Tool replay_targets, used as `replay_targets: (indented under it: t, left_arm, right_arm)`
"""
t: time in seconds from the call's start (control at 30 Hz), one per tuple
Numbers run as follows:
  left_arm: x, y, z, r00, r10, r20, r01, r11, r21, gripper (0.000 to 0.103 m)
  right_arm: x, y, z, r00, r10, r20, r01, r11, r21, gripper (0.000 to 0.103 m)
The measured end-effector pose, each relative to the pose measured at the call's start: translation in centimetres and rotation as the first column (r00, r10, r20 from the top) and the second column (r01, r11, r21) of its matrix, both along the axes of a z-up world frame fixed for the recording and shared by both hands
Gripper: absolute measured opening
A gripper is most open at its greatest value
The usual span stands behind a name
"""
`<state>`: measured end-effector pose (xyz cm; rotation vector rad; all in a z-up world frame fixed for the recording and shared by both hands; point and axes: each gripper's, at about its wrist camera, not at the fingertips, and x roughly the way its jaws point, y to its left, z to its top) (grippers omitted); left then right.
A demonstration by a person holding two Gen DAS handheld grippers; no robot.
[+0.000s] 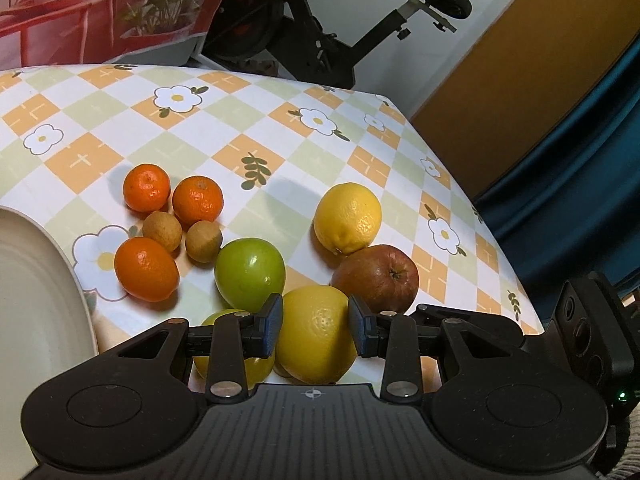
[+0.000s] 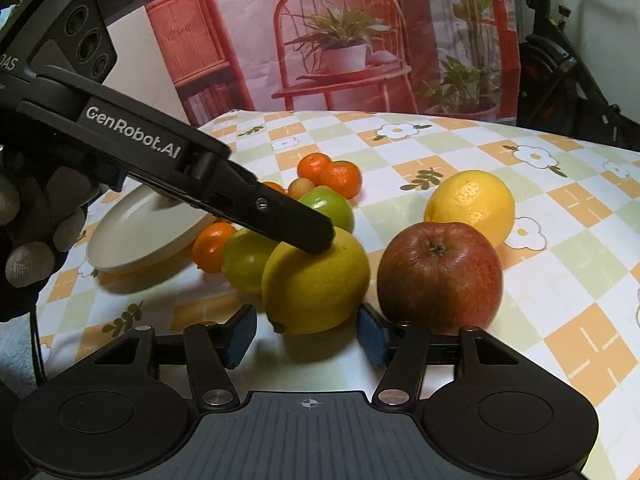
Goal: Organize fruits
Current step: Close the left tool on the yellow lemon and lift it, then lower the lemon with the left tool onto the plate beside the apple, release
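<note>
A checked tablecloth (image 1: 248,128) with white flowers covers the table, and behind it stand a black exercise bike (image 1: 304,40) and a backdrop (image 1: 100,8) printed with red furniture and potted plants. Looking along my left tongs (image 1: 316,322), a pale plate (image 1: 36,300) sits at the left edge. Beside it lie three mandarins (image 1: 146,269) and two small brown fruits (image 1: 162,231), all close together. A green apple (image 1: 250,274) lies nearer me, and a second green fruit (image 1: 236,356) is half hidden behind my left finger. A far lemon (image 1: 347,218) touches a red apple (image 1: 376,278) on the right. The near lemon (image 1: 316,336) lies on the cloth just beside that apple, right between my left pads. The jaws stand narrow, with a pad at either side of the lemon's upper part. Whether they press on it I cannot tell. From my right tongs (image 2: 306,336), the same lemon rests on the cloth just ahead of the pads, against the second green fruit, with the red apple close on its right. My right jaws stand open, wider than the lemon, and neither pad touches it. The left tongs come in from the upper left, held in my gloved left hand (image 2: 28,240), with their finger lying over the top of the lemon. The plate and mandarins lie behind.
</note>
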<state>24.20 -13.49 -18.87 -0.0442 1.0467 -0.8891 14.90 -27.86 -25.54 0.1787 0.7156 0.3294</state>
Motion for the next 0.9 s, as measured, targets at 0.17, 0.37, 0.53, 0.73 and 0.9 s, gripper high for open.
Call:
replay_targets:
  t: [0.17, 0.37, 0.53, 0.73, 0.9]
  left_arm:
    - [-0.7, 0.1, 0.1, 1.0, -0.003, 0.018, 0.002, 1.0, 0.004, 0.038]
    - [-1.1, 1.6, 1.4, 0.999, 0.035, 0.028, -0.034, 0.999, -0.038, 0.038]
    - [-1.3, 3.7, 3.2, 0.995, 0.076, 0.061, -0.072, 0.995, -0.065, 0.038]
    - [-1.5, 7.0, 5.4, 0.985, 0.133, 0.108, -0.124, 0.989, -0.081, 0.038]
    - [-1.1, 10.8, 6.2, 0.969, 0.225, 0.104, -0.217, 0.973, -0.084, 0.038]
  right_arm:
    - [0.0, 0.0, 0.3, 1.0, 0.009, -0.016, -0.009, 1.0, 0.002, 0.046]
    - [-0.2, 0.5, 1.7, 0.999, 0.031, 0.009, -0.031, 1.0, 0.001, 0.046]
    - [0.4, 1.6, 3.7, 0.996, 0.075, 0.04, -0.075, 0.997, -0.011, 0.046]
    - [1.7, 4.0, 5.9, 0.985, 0.154, 0.083, -0.151, 0.988, -0.035, 0.046]
    - [4.1, 7.5, 7.1, 0.964, 0.251, 0.085, -0.247, 0.968, -0.053, 0.046]
